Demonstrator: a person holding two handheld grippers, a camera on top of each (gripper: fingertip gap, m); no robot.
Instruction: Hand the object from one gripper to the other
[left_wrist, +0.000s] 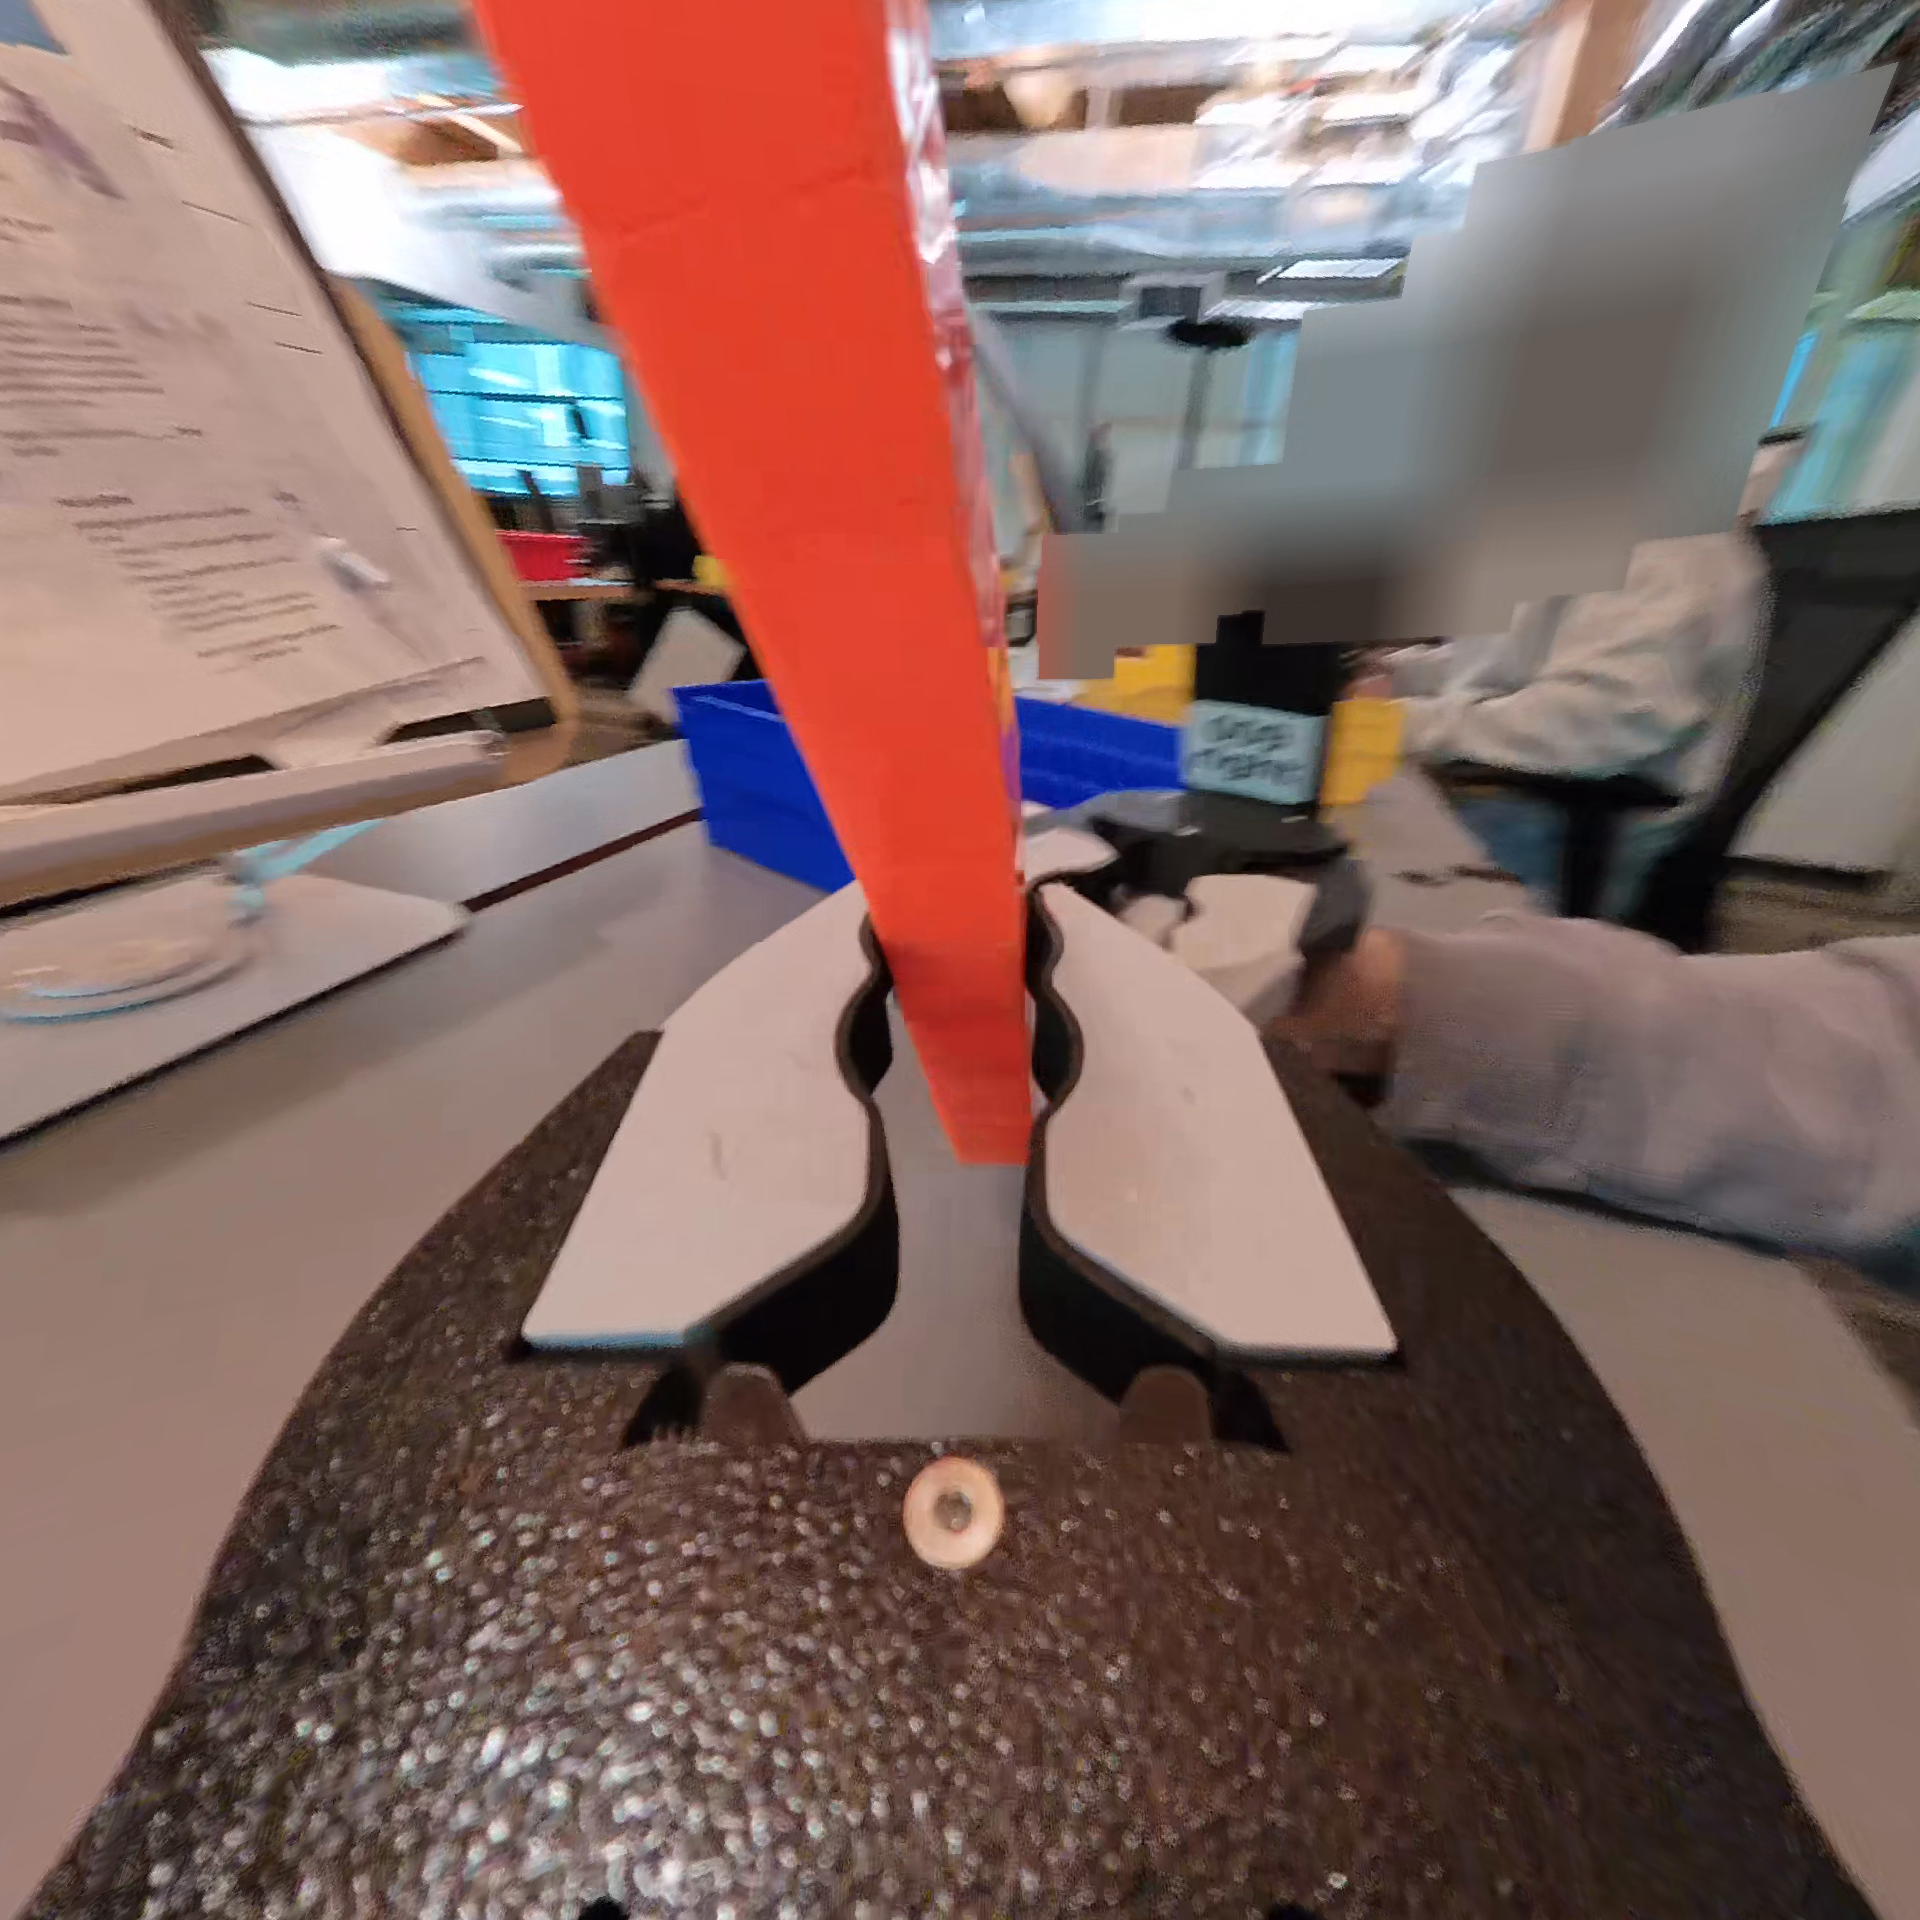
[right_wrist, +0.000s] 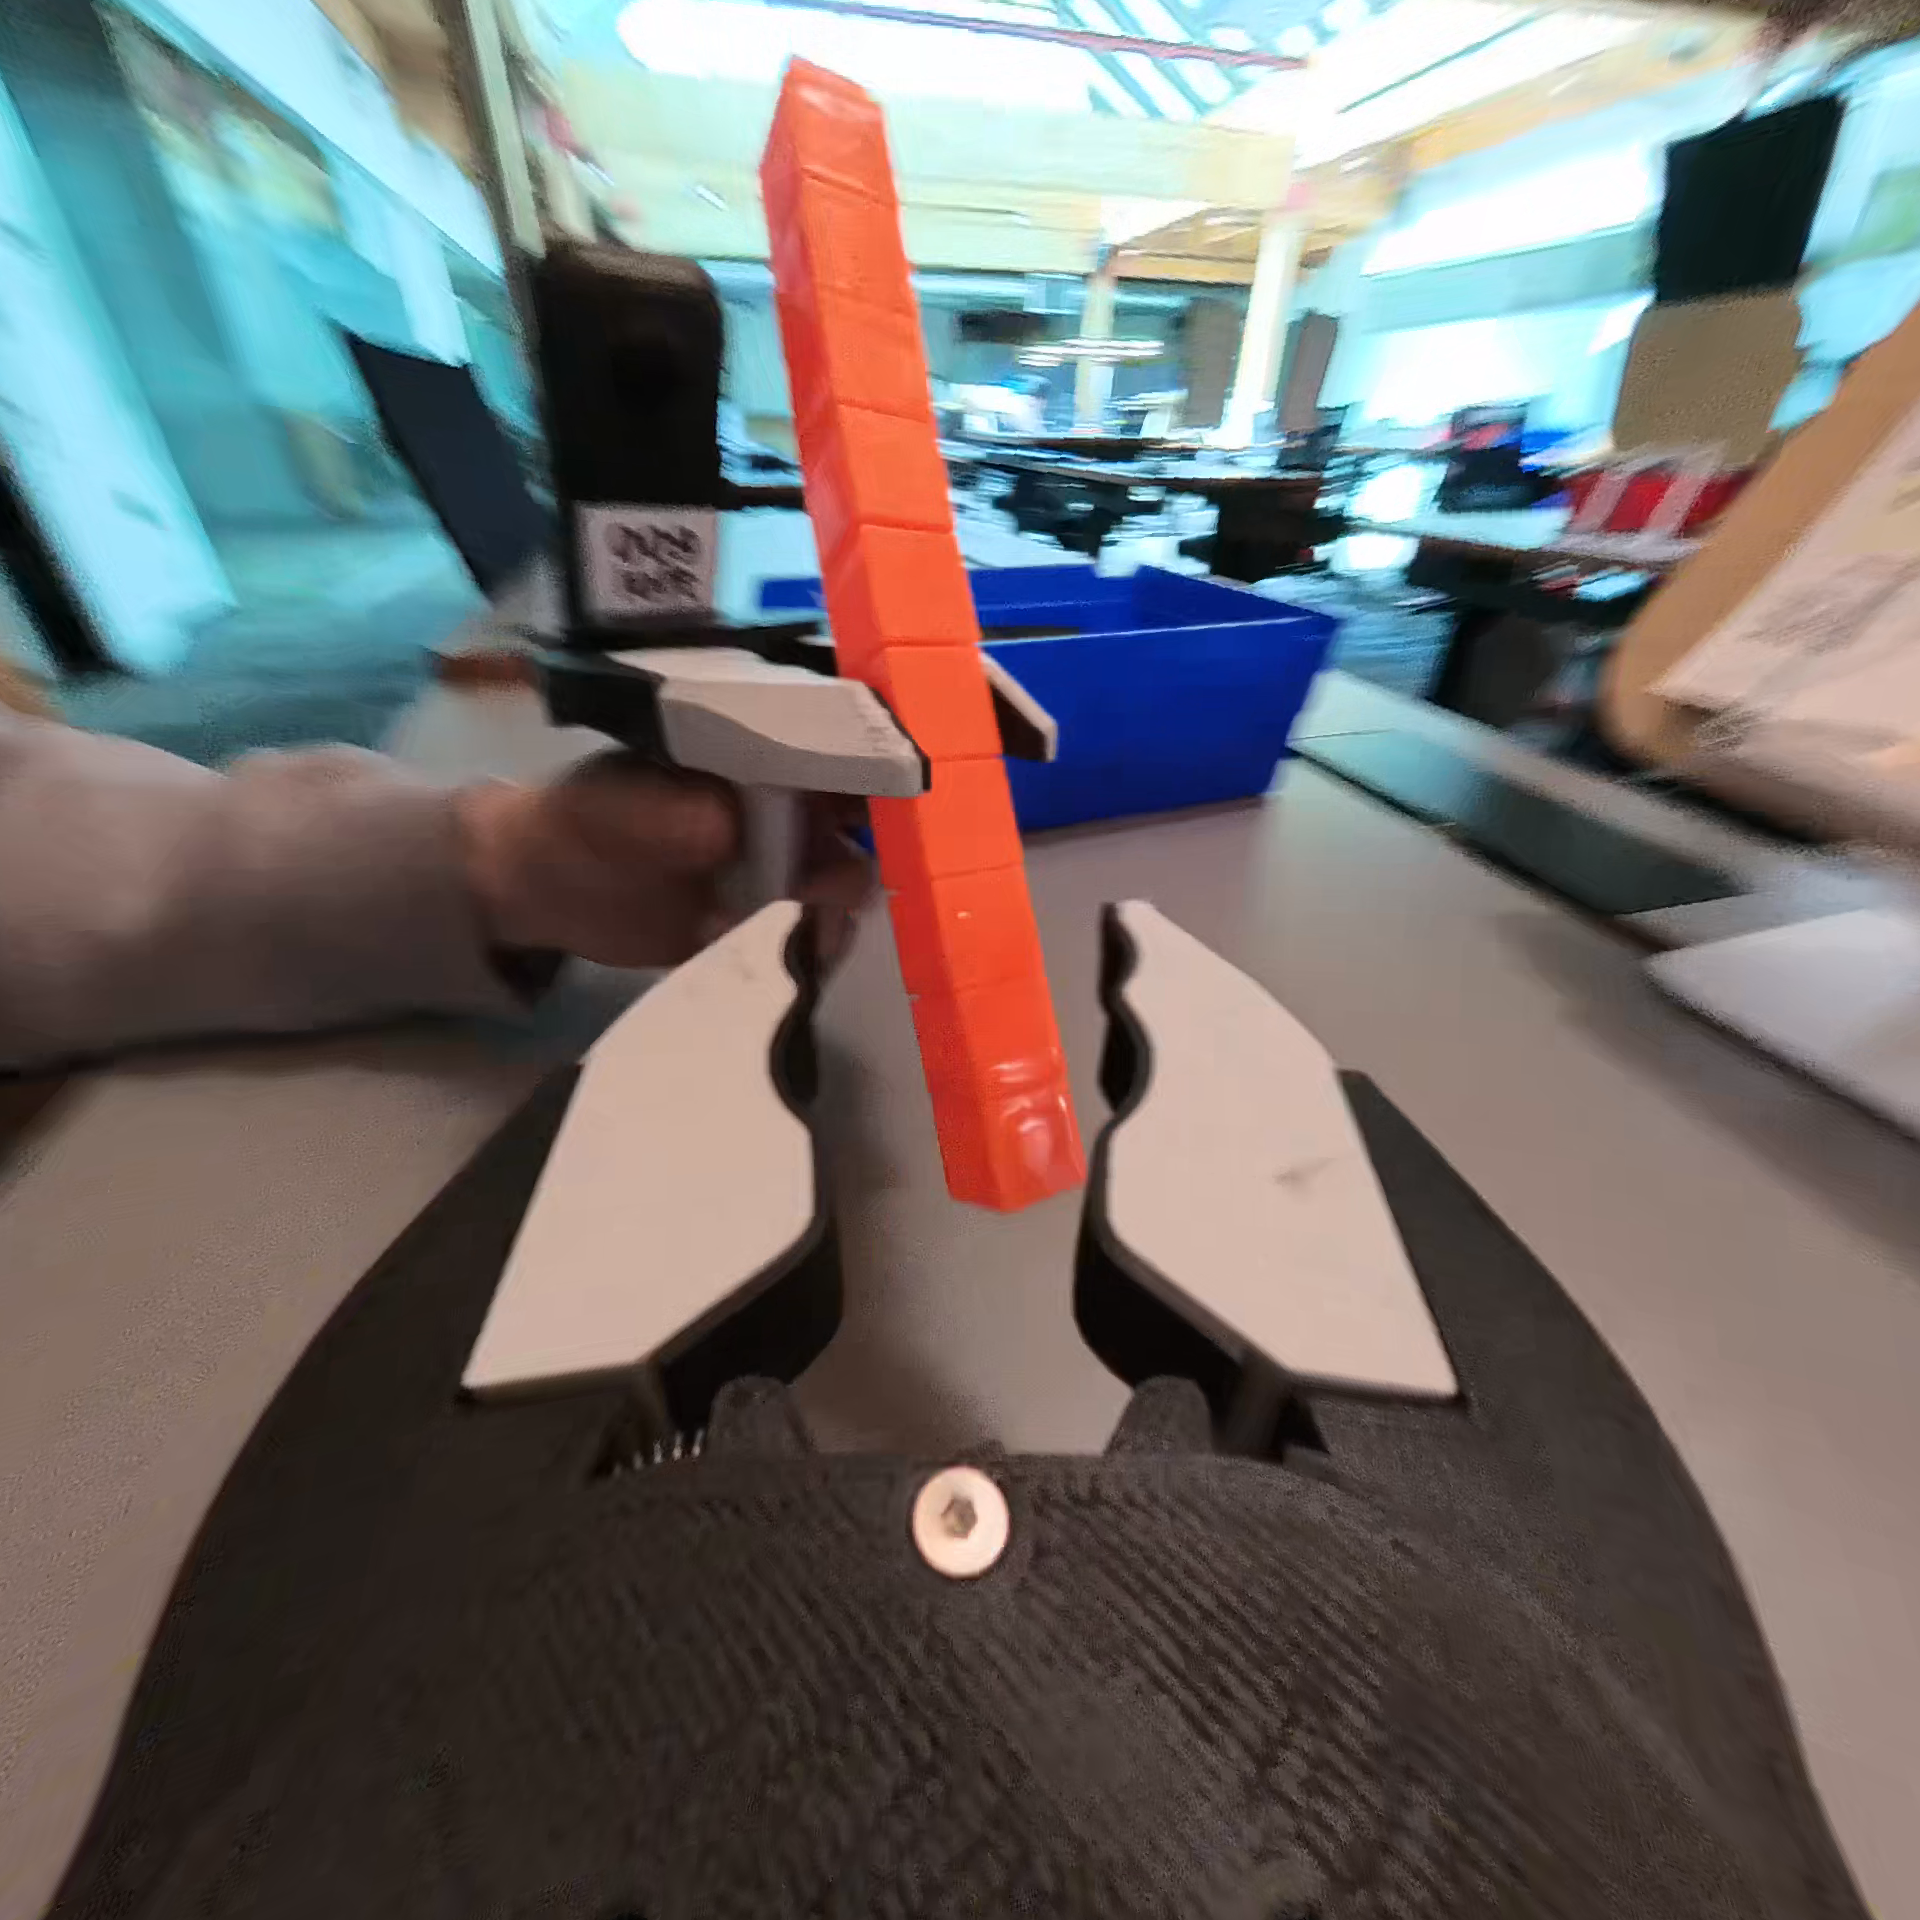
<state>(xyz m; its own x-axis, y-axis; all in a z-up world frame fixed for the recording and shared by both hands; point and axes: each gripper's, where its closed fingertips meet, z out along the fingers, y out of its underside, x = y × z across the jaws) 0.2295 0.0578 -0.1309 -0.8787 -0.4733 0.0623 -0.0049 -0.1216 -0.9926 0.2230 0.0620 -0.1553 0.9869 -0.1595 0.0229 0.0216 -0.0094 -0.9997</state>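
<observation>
The left gripper (left_wrist: 951, 935) is clamped on the orange block stick (left_wrist: 790, 468), a long bar made of small cubes joined in a row. In the left wrist view its two grey fingers (left_wrist: 748, 1122) press the bar from both sides near the lower end, and the bar rises toward 12 o'clock, leaning a little to 11 o'clock, until it leaves the picture at the top.

The right gripper (right_wrist: 951, 935) has its jaws wide apart and holds nothing. In the right wrist view the lower end of the orange block stick (right_wrist: 914, 665) hangs between its fingers (right_wrist: 1247, 1195), closer to the one at 3 o'clock, but it touches neither of them. The left gripper (right_wrist: 940, 743) shows here at 10 o'clock from the centre, gripping the bar about in the middle of its length, with a hand (right_wrist: 613, 862) under it and a grey sleeve (right_wrist: 208, 883) running out to 9 o'clock.

Behind the bar, toward 1 o'clock, a blue bin (right_wrist: 1143, 707) stands on the grey table (right_wrist: 1455, 1091). In the left wrist view the same blue bin (left_wrist: 758, 779) is just behind the bar, and a tilted stand with paper sheets (left_wrist: 187, 436) fills the side at 10 o'clock. The right gripper (left_wrist: 1195, 883) shows at 3 o'clock, blurred.
</observation>
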